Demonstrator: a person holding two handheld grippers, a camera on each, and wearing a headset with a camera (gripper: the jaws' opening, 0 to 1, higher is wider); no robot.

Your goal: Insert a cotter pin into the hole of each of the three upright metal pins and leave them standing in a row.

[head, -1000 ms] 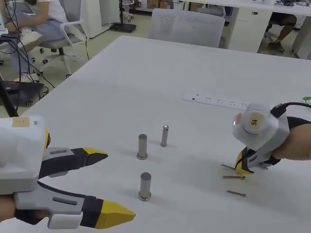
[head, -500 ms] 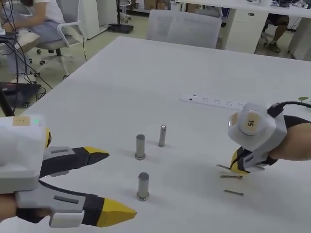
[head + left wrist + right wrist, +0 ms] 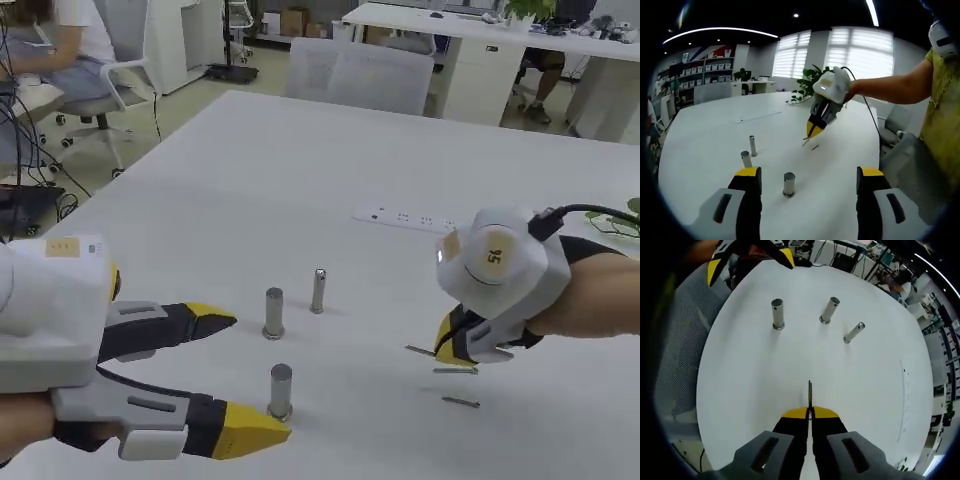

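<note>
Hovering over table (image 3: 300, 170), left gripper (image 3: 262, 376) spread wide, nearest metal pin (image 3: 280, 388) just ahead of its jaws, probably to steady it. Right gripper (image 3: 810, 410) clamped on cotter pin (image 3: 809, 392), tip forward for threading; spare cotter pins (image 3: 455, 371) lying just beneath.

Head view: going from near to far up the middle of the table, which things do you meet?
Nearest thick upright metal pin → second thick upright metal pin → thinner round-topped metal pin → white power strip → pale mesh chair back.
</note>
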